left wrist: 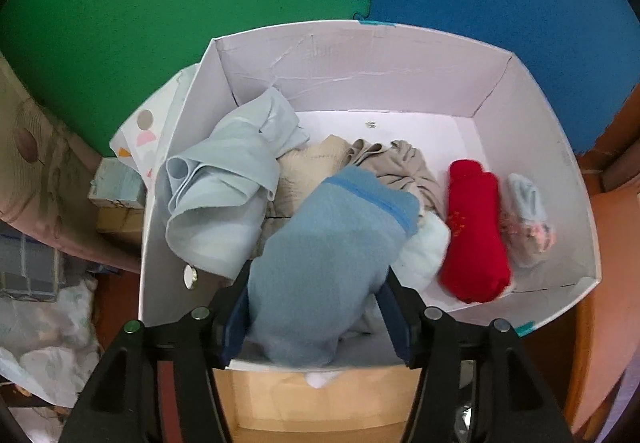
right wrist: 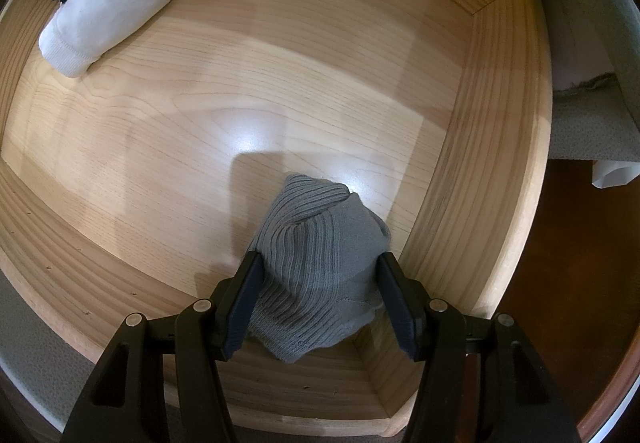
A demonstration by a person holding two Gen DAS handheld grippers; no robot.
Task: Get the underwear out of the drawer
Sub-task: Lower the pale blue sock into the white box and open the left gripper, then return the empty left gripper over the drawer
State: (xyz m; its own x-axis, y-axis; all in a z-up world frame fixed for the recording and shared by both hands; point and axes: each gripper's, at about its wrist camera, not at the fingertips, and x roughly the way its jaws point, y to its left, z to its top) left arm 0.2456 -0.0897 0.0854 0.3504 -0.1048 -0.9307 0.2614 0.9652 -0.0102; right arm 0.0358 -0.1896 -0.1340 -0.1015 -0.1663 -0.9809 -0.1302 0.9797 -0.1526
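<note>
Two tongs: left tongs (left wrist: 316, 317) loosely straddle a blue fleece bundle (left wrist: 324, 263) over a white cardboard box (left wrist: 360, 55); right tongs (right wrist: 318, 293) clamp a grey ribbed knit bundle (right wrist: 316, 263) inside a pale wooden drawer (right wrist: 452, 163). No legible writing.

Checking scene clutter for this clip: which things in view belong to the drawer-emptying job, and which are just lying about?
Job:
left gripper with blue roll
right gripper with grey ribbed roll
wooden drawer
white roll
white box

Lying about:
foam mats
small cartons
</note>
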